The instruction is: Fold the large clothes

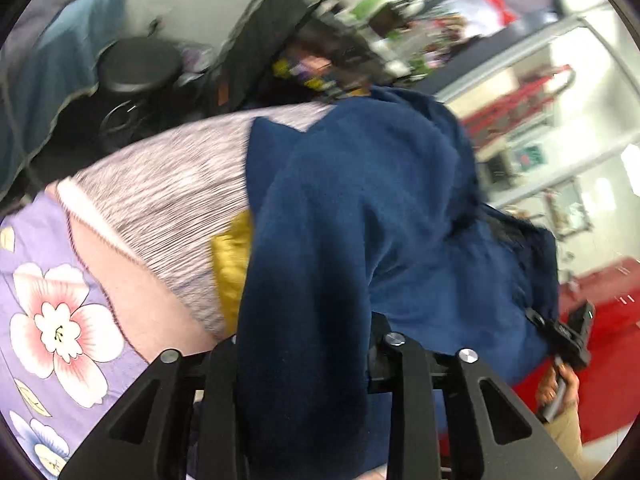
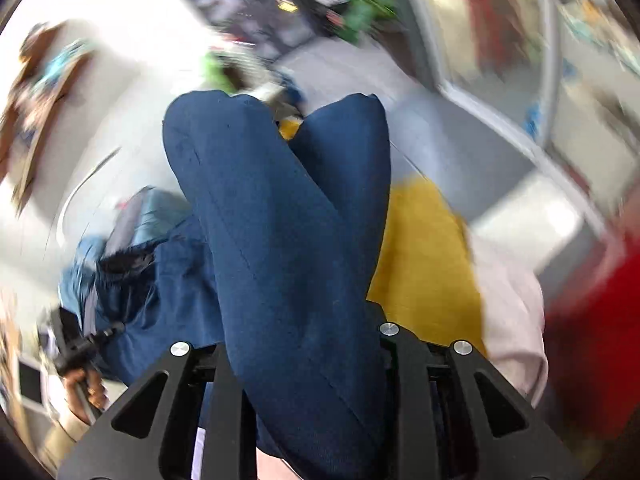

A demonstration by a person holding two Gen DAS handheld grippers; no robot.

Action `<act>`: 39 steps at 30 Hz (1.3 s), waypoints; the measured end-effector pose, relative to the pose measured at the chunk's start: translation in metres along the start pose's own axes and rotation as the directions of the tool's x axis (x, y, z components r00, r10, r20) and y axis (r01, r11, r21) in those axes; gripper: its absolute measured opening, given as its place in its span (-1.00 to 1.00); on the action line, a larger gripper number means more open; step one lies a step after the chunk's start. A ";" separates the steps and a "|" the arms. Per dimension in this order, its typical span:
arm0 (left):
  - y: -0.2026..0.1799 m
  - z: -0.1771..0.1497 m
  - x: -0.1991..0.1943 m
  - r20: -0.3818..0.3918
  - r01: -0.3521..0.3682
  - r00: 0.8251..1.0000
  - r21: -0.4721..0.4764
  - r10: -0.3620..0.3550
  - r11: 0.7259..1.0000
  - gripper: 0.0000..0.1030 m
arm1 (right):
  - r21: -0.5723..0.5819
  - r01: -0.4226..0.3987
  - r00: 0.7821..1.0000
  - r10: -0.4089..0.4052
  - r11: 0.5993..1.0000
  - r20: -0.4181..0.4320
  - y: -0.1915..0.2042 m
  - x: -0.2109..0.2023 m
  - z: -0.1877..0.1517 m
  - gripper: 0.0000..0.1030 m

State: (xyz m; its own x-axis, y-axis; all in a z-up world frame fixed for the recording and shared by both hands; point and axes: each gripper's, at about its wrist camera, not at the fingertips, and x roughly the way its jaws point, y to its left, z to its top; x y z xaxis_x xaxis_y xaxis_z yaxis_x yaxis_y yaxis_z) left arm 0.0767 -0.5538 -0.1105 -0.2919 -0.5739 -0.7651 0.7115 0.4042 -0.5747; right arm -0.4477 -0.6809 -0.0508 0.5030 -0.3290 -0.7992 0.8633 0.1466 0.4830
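Clamping the navy garment [image 1: 328, 208] between narrow jaws, the left gripper [image 1: 304, 364] and right gripper [image 2: 308, 360] each grip bunched cloth; yellow fabric [image 2: 424, 256] lies right of the right gripper.

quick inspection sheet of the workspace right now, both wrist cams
surface: grey striped cover on top of a purple floral sheet; most of it is hidden by cloth
job's things: navy garment lifted and bunched, held at two places; folds not finished
clutter: yellow cloth lying beneath the navy garment
grippers: left gripper shut on the navy garment; right gripper shut on the navy garment
cables: nothing seen
surroundings: heavily blurred; black round stool, red floor, shelves of mixed goods at the back, details unreadable
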 end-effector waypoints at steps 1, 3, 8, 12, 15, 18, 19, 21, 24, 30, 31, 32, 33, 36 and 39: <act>0.009 0.005 0.009 -0.013 -0.002 1.000 -0.026 0.002 1.000 -0.24 | 0.052 -0.013 1.000 0.014 0.999 -0.018 -0.017 0.009 -0.005 -0.51; 0.034 0.012 0.015 -0.024 0.023 0.999 -0.080 -0.025 0.997 -0.07 | 0.163 -0.061 0.997 0.068 0.985 -0.035 -0.046 0.032 -0.013 -0.42; 0.047 0.020 0.000 0.010 -0.051 0.999 -0.009 0.051 0.999 0.37 | 0.224 -0.038 0.999 0.041 0.974 -0.008 -0.054 0.051 -0.022 -0.08; 0.053 0.017 -0.037 0.093 -0.142 0.986 0.022 0.139 0.990 0.63 | 0.236 0.004 0.999 -0.014 0.972 0.038 -0.051 0.034 -0.026 0.39; 0.062 0.011 -0.075 0.170 -0.329 0.930 -0.007 0.325 0.944 0.73 | 0.320 0.002 0.996 -0.032 0.947 0.089 -0.061 0.015 -0.028 0.49; 0.078 -0.007 -0.105 0.169 -0.406 0.897 -0.053 0.409 0.912 0.73 | 0.345 0.073 0.986 -0.120 0.936 0.117 -0.053 -0.007 -0.039 0.49; 0.083 -0.019 -0.117 0.158 -0.408 0.897 -0.071 0.414 0.910 0.73 | 0.335 0.102 0.980 -0.152 0.937 0.128 -0.046 -0.013 -0.042 0.49; 0.083 -0.039 -0.134 0.155 -0.400 0.900 -0.083 0.408 0.913 0.73 | 0.282 0.199 0.949 -0.257 0.938 0.182 -0.023 -0.033 -0.051 0.51; 0.062 -0.071 -0.145 0.159 -0.442 0.882 -0.042 0.443 0.896 0.80 | 0.189 0.340 0.894 -0.379 0.921 0.237 0.017 -0.053 -0.061 0.72; -0.025 -0.123 -0.144 0.239 -0.474 0.870 0.159 0.432 0.866 0.88 | -0.214 0.394 0.914 -0.356 0.894 0.193 0.119 -0.054 -0.110 0.82; -0.041 -0.129 -0.140 0.236 -0.467 0.876 0.200 0.420 0.861 0.88 | -0.278 0.385 0.921 -0.348 0.880 0.175 0.137 -0.054 -0.122 0.82; -0.051 -0.132 -0.137 0.228 -0.456 0.884 0.230 0.408 0.860 0.88 | -0.325 0.388 0.921 -0.351 0.863 0.166 0.151 -0.055 -0.131 0.82; -0.069 -0.137 -0.130 0.210 -0.443 0.894 0.274 0.396 0.854 0.88 | -0.351 0.396 0.918 -0.359 0.848 0.167 0.161 -0.056 -0.137 0.82; -0.103 -0.146 -0.119 0.187 -0.430 0.902 0.333 0.389 0.839 0.88 | -0.397 0.386 0.922 -0.348 0.833 0.169 0.189 -0.067 -0.158 0.82; -0.129 -0.148 -0.112 0.177 -0.461 0.887 0.360 0.426 0.811 0.88 | -0.405 0.352 0.936 -0.324 0.844 0.139 0.201 -0.071 -0.169 0.82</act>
State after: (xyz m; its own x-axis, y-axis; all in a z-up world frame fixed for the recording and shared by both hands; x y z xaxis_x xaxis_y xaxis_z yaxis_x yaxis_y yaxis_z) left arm -0.0768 -0.4365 0.0067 0.1575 -0.4628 -0.8724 0.9416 0.3366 -0.0086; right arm -0.3033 -0.4703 0.0429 0.1857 -0.4851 -0.8545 0.9224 0.3858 -0.0186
